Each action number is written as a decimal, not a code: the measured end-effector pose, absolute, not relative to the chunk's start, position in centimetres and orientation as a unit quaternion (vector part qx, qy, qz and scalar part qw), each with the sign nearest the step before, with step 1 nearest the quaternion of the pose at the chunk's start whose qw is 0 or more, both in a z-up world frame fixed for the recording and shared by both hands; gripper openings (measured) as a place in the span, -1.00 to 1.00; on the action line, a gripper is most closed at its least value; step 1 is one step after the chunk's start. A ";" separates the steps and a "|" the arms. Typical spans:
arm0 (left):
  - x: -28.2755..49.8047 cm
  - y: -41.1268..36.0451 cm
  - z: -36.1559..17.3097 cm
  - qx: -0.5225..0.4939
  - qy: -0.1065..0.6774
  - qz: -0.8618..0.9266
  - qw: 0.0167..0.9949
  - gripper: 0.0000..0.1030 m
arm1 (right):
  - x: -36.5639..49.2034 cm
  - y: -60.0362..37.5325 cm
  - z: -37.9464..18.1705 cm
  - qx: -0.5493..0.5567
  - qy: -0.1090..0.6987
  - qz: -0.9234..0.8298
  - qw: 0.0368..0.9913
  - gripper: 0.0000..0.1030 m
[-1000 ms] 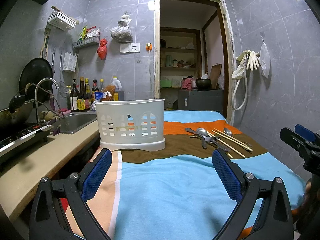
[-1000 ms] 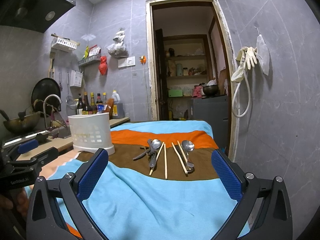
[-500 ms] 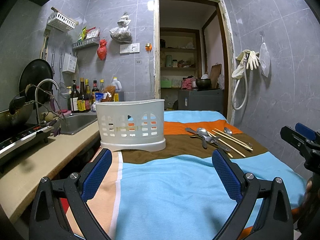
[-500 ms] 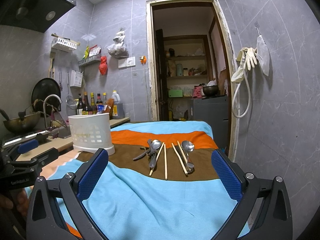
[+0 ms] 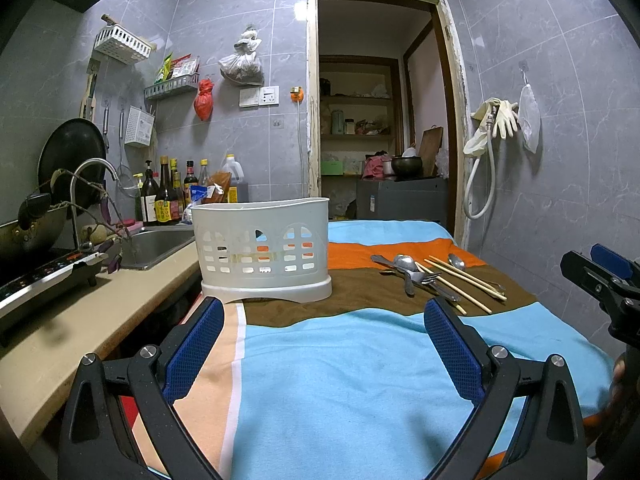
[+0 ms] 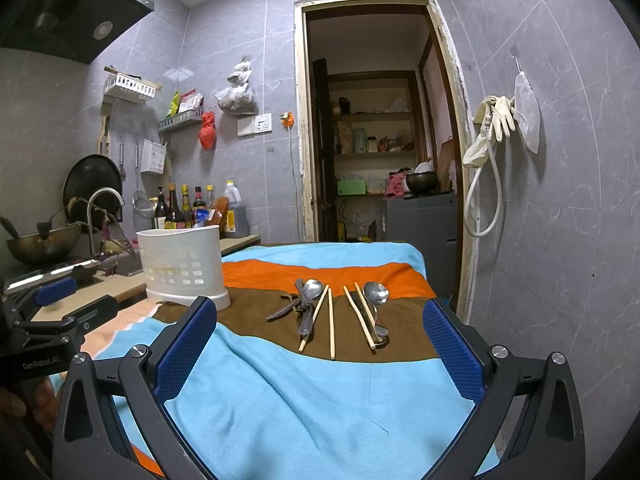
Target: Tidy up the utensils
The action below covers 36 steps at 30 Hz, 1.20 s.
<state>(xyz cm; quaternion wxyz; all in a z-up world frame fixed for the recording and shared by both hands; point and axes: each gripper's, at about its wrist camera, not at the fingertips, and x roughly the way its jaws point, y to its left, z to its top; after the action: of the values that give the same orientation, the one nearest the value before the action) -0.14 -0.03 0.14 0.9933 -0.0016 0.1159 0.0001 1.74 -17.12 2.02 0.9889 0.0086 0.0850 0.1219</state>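
Reaching for one piece at a time looks the wise way to begin: both tools hang wide apart and empty above the blue cloth [image 6: 320, 420], nothing gripped. The right tool [image 6: 320, 344] faces the utensils directly ahead, near its tips; I would take an outer chopstick [image 6: 331, 328] first, pinching mid-shaft, since the spoons [image 6: 376, 293] and fork [image 6: 280, 314] overlap. The holder [image 6: 182, 266] stands ahead and left of it, and straight ahead of the left tool [image 5: 320, 340]. Chopsticks are pale wood, slim; spoons shiny steel; holder white, slotted plastic, upright.
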 end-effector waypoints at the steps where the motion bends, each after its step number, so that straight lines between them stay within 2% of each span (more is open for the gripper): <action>1: -0.1 0.0 0.1 -0.001 0.116 0.000 0.993 0.91 | 1.7 -17.1 2.0 0.009 0.085 0.122 0.989 1.00; 36: 0.0 -0.1 0.7 0.005 0.116 0.000 0.993 0.91 | 1.7 -16.7 2.0 0.010 0.086 0.125 0.988 1.00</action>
<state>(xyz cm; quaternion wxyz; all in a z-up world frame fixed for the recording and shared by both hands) 0.05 -0.15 0.68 0.9933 0.0053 0.1156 0.0003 1.68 -16.75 2.05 0.9883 0.0097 0.0859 0.1254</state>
